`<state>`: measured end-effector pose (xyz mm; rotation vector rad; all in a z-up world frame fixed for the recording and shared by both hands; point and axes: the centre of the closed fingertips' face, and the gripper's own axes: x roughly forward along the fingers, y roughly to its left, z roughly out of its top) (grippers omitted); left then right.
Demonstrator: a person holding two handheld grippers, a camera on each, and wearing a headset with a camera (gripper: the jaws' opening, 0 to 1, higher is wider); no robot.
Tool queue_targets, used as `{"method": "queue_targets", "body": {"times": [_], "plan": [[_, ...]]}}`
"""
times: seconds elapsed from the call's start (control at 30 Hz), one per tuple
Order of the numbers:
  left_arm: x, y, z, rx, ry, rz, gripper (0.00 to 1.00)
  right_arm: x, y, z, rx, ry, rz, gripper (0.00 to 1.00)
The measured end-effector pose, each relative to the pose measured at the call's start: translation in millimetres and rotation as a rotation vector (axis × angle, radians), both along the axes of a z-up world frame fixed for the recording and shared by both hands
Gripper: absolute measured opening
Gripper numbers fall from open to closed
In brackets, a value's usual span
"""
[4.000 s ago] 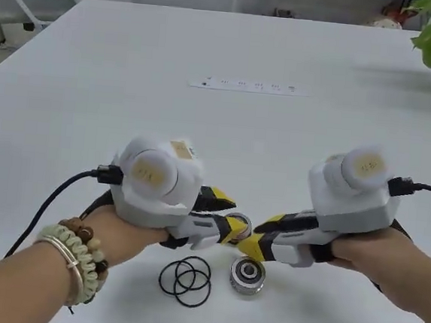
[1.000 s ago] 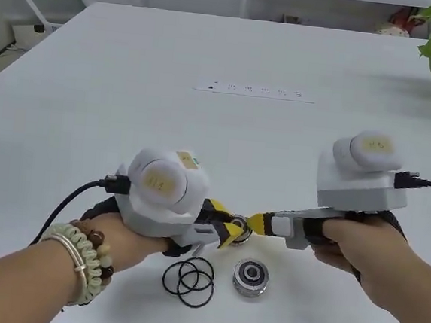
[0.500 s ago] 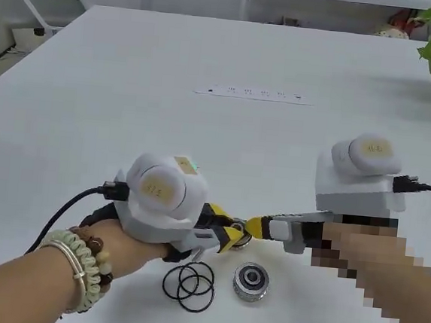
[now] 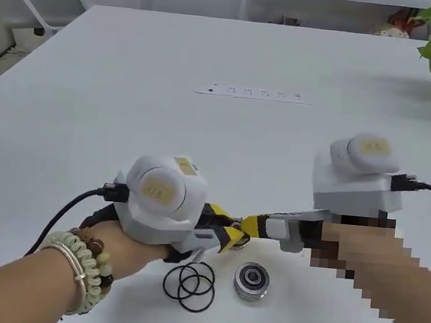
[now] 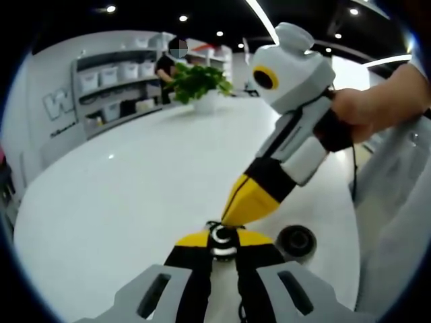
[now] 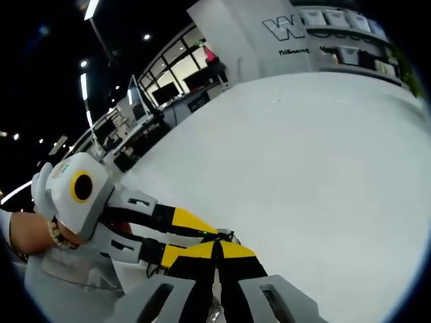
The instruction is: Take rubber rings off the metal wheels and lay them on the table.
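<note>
Over the broad white table (image 4: 166, 119), we are clamping the left gripper (image 4: 228, 234) on the small silver metal wheel (image 5: 221, 237), just above the tabletop. The right gripper (image 4: 250, 226), jaws pressed together, is meeting the wheel's rim; whether it is pinching a ring we cannot tell. We are judging a slow outward peel best, ending beside the loose black rubber rings (image 4: 188, 281).

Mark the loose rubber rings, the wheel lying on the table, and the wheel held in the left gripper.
Loose rubber rings (image 4: 190, 283): head view, where they overlap.
Lying wheel (image 4: 252, 279): head view, its hub.
Held wheel (image 5: 221, 236): left gripper view, its hub.
</note>
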<state>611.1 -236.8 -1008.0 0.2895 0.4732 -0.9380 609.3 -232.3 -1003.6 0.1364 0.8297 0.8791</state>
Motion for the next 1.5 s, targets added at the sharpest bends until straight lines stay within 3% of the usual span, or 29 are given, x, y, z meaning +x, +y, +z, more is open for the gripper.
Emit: {"method": "queue_targets", "body": {"times": [0.07,0.1,0.13,0.2,0.23,0.5,0.6,0.7,0.77,0.9,1.03,1.23,1.4,1.5], "plan": [[0.0,-0.2,0.1,-0.001,-0.001,-0.001,0.13,-1.5,3.3,1.3,0.011,-0.001,0.012,0.00],[-0.2,-1.1,0.2,-0.004,0.001,-0.002,0.13,-1.5,15.6,12.4,0.102,-0.017,0.024,0.00],[-0.2,-1.6,0.3,-0.003,-0.001,-0.004,0.13,-4.1,12.0,9.5,0.083,0.025,0.000,0.00],[-1.3,-2.7,0.5,-0.005,-0.002,-0.006,0.13,-1.7,6.4,0.9,0.006,-0.014,0.008,0.00],[-2.1,-3.5,0.5,-0.007,-0.003,-0.014,0.13,-4.3,5.8,-2.4,-0.010,-0.003,0.016,0.00],[-4.8,-4.4,0.9,-0.023,0.007,-0.023,0.14,-2.5,0.4,-5.6,-0.025,0.000,0.017,0.00],[-4.8,-3.1,1.9,-0.025,0.035,-0.023,0.14,-1.7,-2.7,-6.3,-0.050,-0.009,0.025,0.00],[-9.1,-1.8,2.9,-0.040,0.092,-0.032,0.17,1.5,-4.5,-3.3,-0.039,-0.011,0.018,0.00],[-8.1,0.0,3.7,-0.036,0.101,-0.024,0.20,3.7,-5.7,-0.7,-0.030,-0.014,0.007,0.00],[-2.6,6.3,15.8,-0.026,0.064,-0.016,0.21,3.5,-5.2,4.9,-0.011,-0.020,-0.005,0.00],[6.1,14.5,30.1,-0.047,0.045,0.023,0.32,9.4,-11.7,4.5,-0.018,-0.030,-0.026,0.00],[16.3,28.6,57.7,-0.052,-0.039,0.052,0.34,9.8,-15.2,9.9,0.001,-0.025,-0.054,0.00],[11.6,30.0,80.2,-0.082,-0.069,0.037,0.39,8.6,-12.3,17.6,0.024,-0.031,-0.056,0.00],[6.3,32.0,87.7,-0.056,-0.094,0.005,0.43,8.3,-10.5,23.4,0.040,-0.036,-0.058,0.00]]}}
